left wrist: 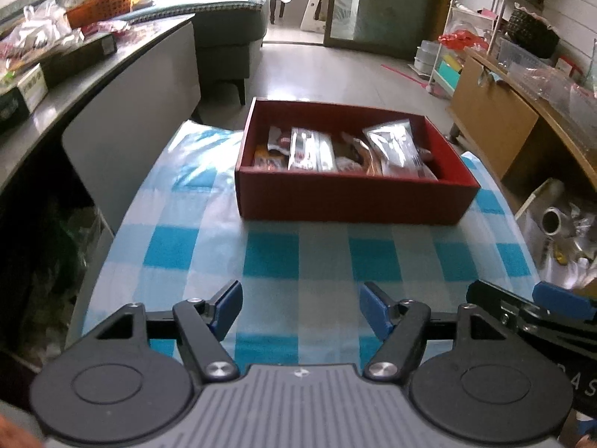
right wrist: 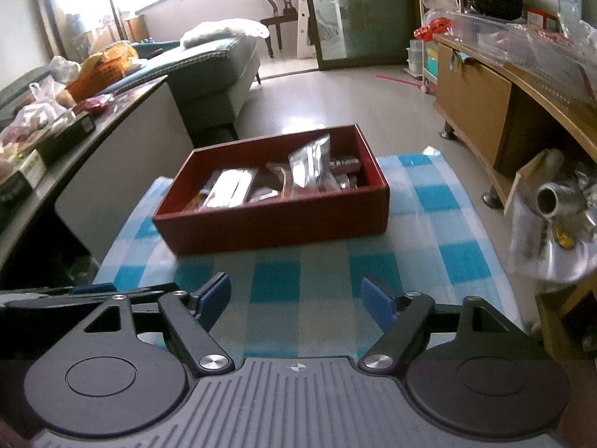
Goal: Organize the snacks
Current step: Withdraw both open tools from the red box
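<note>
A red box [left wrist: 350, 201] [right wrist: 268, 224] stands at the far end of a table covered by a blue-and-white checked cloth [left wrist: 298, 257] [right wrist: 321, 272]. Inside lie several snack packets [left wrist: 391, 147] [right wrist: 309, 162], silver and brown, some leaning on each other. My left gripper [left wrist: 300, 308] hovers over the cloth on the near side of the box, open, nothing between its blue pads. My right gripper [right wrist: 296, 300] is likewise open and empty, short of the box. Each gripper shows at the edge of the other's view: the right gripper [left wrist: 537, 306], the left gripper [right wrist: 93, 291].
A grey counter [left wrist: 74, 74] [right wrist: 112, 112] with bags, boxes and an orange basket [left wrist: 100, 3] runs along the left. A wooden cabinet [left wrist: 496, 123] [right wrist: 474, 100] stands on the right, with a metal pot [right wrist: 556, 194] beside it. A grey sofa [right wrist: 216, 74] stands beyond.
</note>
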A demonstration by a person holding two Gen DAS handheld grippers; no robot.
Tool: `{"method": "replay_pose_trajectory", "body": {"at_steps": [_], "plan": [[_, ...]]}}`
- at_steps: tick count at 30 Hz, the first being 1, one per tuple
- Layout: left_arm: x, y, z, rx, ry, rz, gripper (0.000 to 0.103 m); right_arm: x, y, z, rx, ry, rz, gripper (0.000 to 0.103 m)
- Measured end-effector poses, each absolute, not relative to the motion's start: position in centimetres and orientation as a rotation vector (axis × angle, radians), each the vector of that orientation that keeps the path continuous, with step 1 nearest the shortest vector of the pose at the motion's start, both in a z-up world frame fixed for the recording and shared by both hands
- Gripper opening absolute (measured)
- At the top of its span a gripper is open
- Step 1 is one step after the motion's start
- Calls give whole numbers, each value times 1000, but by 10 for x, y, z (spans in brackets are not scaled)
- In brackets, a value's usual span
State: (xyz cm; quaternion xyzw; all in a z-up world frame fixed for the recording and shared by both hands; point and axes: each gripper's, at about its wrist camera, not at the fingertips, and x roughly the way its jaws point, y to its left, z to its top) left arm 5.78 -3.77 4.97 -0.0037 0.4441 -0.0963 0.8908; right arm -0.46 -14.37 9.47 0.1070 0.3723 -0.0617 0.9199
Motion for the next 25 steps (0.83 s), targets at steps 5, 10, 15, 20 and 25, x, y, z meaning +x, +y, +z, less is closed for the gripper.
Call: {"method": "replay_pose_trajectory", "body": {"at_steps": [5,10,15,20,25], "plan": [[42,-36,44,-5,941,-190,69,-21,-145,90,220,780,-136,83],[29,-40,40,31,941,-184,73,-29,-145,82,206,812,-151,84],[20,-42,38,54,941,-190,74,-34,-147,74,193,846,-166,85],[13,-42,38,74,936,-192,75,-38,-148,71,186,864,-168,86],[9,-42,39,90,923,-182,75,-40,-145,71,180,868,-161,86]]}}
